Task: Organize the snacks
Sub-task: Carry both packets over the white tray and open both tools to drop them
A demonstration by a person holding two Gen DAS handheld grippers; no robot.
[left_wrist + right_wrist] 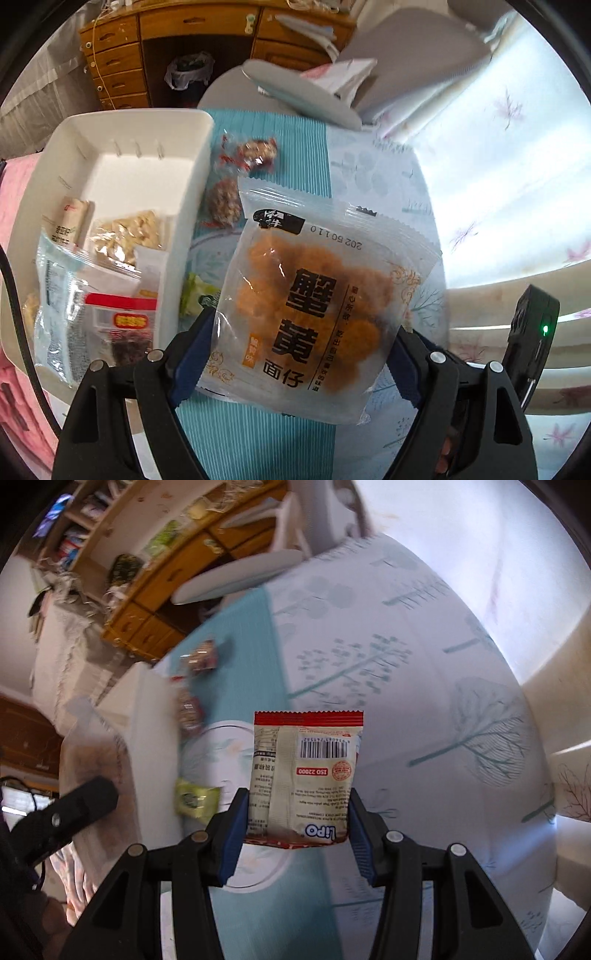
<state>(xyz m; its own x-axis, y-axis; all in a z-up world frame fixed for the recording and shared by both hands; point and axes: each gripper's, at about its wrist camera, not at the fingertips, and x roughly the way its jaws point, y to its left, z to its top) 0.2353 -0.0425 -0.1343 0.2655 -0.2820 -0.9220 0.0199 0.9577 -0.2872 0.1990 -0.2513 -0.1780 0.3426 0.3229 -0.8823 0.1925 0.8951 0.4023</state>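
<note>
Two packets up: left gripper (pixel 299 354) jaws clamp the crab-roe snack bag (pixel 317 306), right gripper (pixel 295 834) jaws clamp the Lipo packet (pixel 304 775); I'd lower both flat into the white bin (pixel 199 155).

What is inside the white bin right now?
The white bin holds a peanut packet, a small wrapped stick, a clear bag and a red-labelled packet. Its far end is bare; anything beneath them is covered.

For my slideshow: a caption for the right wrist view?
Right gripper holds a Lipo snack packet above the patterned tablecloth.
</note>
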